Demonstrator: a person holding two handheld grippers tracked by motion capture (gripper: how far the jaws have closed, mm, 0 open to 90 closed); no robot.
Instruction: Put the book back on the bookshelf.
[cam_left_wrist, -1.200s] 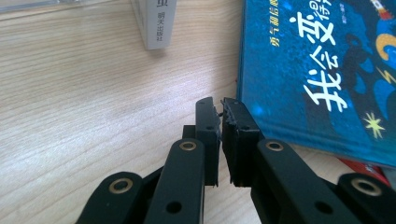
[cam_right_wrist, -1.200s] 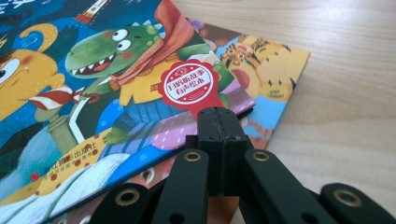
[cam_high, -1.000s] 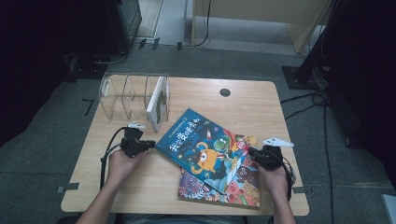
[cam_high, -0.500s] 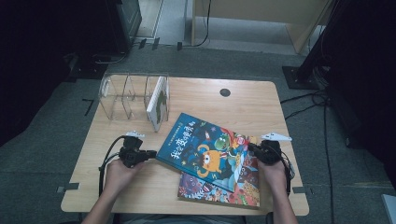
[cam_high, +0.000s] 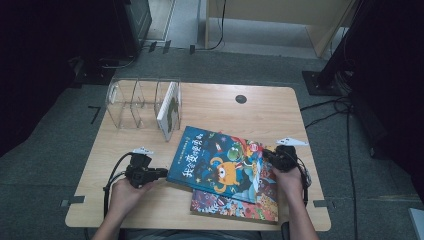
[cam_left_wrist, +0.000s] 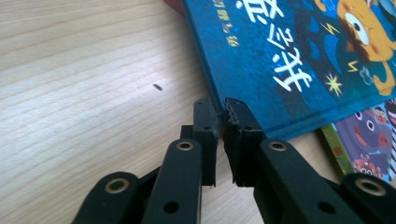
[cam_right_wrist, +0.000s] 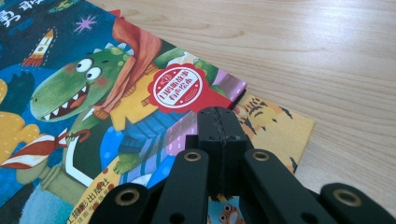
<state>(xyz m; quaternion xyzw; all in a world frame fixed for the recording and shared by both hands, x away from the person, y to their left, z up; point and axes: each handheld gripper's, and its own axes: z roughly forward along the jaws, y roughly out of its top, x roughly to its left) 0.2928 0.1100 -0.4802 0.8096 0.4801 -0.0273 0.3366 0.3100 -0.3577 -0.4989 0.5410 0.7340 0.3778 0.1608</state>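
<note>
1. Nearest you, your left hand (cam_high: 125, 192) rests low on the tabletop (cam_high: 210, 102) and holds the left gripper (cam_high: 162, 173), which points across toward the blue picture book (cam_high: 220, 165).
2. In the left gripper view, your fingers (cam_left_wrist: 205, 126) stand just a slit apart and have just been opening a little. Nothing lies between them, and their tips sit right at the near corner of the blue picture book (cam_left_wrist: 289, 56), at its edge rather than around it.
3. On the other side, your right hand (cam_high: 289, 177) holds the right gripper (cam_high: 267, 156) over the far side of the blue picture book.
4. In the right gripper view, your right fingers (cam_right_wrist: 222, 135) are pressed together, face to face, with no gap. They hover over the cover near the red round seal (cam_right_wrist: 180, 88); whether the tips touch the cover you cannot tell.
5. The blue picture book lies flat and skewed in the middle of the tabletop, on top of a second picture book (cam_high: 235, 207), whose colourful cover sticks out along the near edge and at the right.
6. In the right gripper view, a yellow corner of that second picture book (cam_right_wrist: 280, 126) pokes out from under the blue picture book (cam_right_wrist: 70, 93).
7. Farther back on the left stands a clear divider rack (cam_high: 135, 102), with a thin white book (cam_high: 168, 110) upright in its right-hand slot.
8. Beyond that, near the far edge, is a dark round cable hole (cam_high: 241, 99) in the tabletop.
</note>
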